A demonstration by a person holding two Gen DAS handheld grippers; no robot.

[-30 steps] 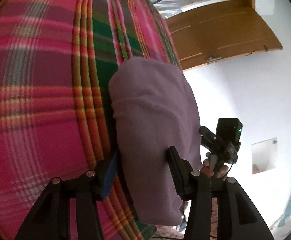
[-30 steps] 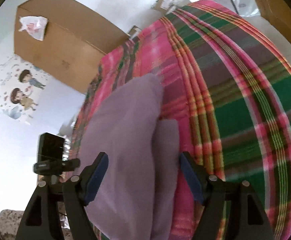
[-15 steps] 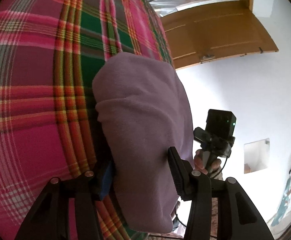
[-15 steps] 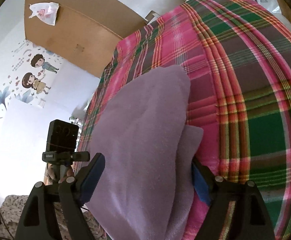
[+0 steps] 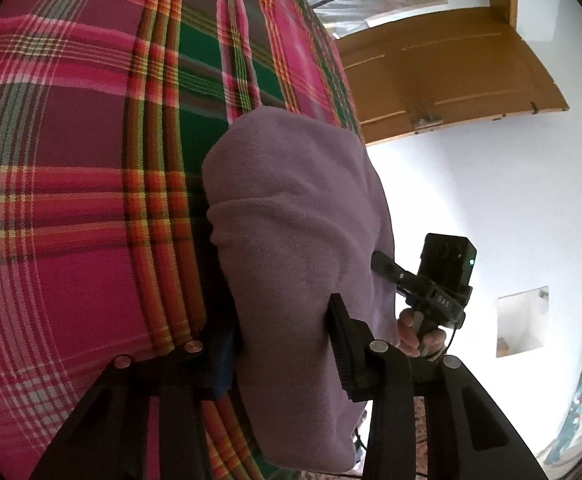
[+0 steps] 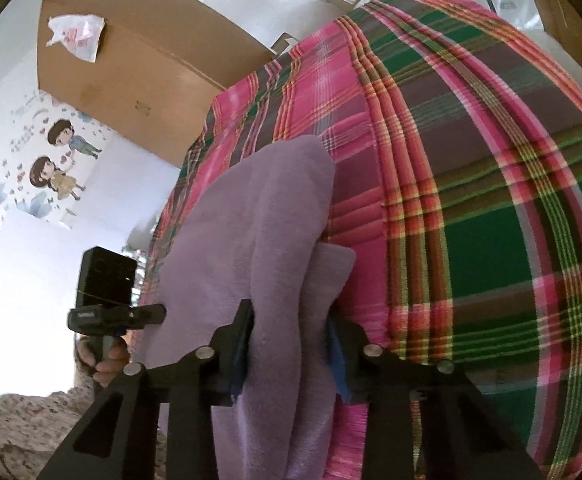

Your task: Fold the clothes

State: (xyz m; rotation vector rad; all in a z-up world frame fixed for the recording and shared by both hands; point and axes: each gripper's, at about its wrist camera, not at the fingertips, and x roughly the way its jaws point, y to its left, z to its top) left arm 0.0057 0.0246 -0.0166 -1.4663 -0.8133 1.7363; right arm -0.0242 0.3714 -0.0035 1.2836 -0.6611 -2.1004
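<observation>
Left wrist view. We hold the left tongs [image 5: 283,344] closed on a lilac fleece garment [image 5: 291,240]; both fingers press into a thick fold of it. The garment runs forward from the tongs as a rounded, doubled bundle and lies over a plaid bedspread [image 5: 71,180] in pink, green and maroon, which fills the space ahead and to the left of the tongs. To the right of the tongs, just past the garment's edge, we see the right tongs' handle and camera block [image 5: 443,276] with a hand [image 5: 415,328] around it. Further right: a white wall. Ahead and right: a wooden door [image 5: 451,80].

Right wrist view. We hold the right tongs [image 6: 291,344] closed on the same lilac fleece garment [image 6: 259,240], fingers drawn in against several layers. The cloth extends forward from the tongs, with a second layer showing at its right edge, resting on the plaid bedspread [image 6: 491,200] ahead and right. Left of the tongs: the other camera block [image 6: 109,284], gripped by a hand [image 6: 105,360]. Ahead and left: a large cardboard box [image 6: 139,64] with a plastic bag [image 6: 77,34] on it. Far left: cartoon wall stickers [image 6: 57,160].
</observation>
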